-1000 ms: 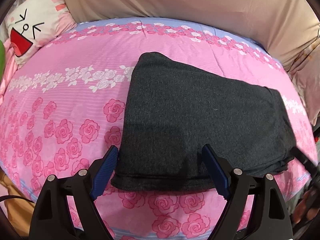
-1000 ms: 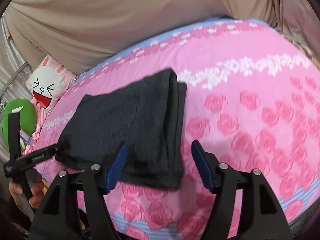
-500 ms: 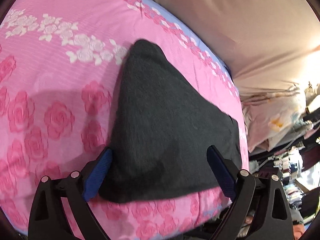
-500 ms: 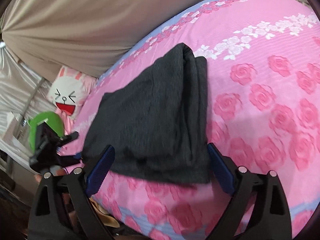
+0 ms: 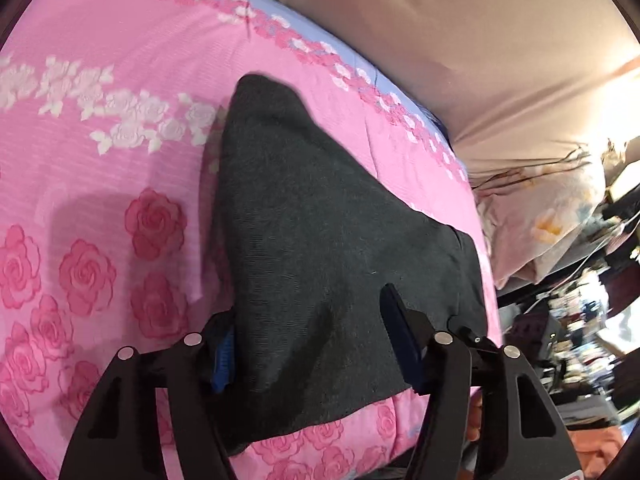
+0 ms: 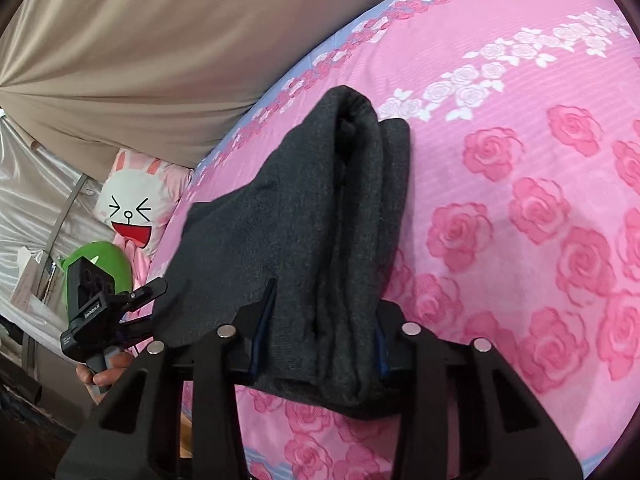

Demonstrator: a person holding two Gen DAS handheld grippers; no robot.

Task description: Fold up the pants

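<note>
The dark grey pants (image 5: 320, 240) lie folded in a stack on the pink rose bedspread (image 5: 100, 160). My left gripper (image 5: 312, 344) is open, its blue-padded fingers straddling the near left end of the stack. The pants also show in the right wrist view (image 6: 312, 220), with the layered folded edge toward the right. My right gripper (image 6: 320, 344) is open around the near right end of the stack, one finger on each side of the thick fold. The left gripper unit (image 6: 92, 308) shows in the right wrist view, held in a hand.
A beige curtain (image 5: 440, 40) hangs behind the bed. A white bunny cushion (image 6: 132, 208) and a green plush (image 6: 100, 260) lie at the bed's left end. A floral pillow (image 5: 540, 220) and cluttered shelves (image 5: 580, 320) sit off the right edge.
Both grippers have moved forward and down onto the ends of the folded pants. The jaws now straddle the cloth and have narrowed, more so on the right.
</note>
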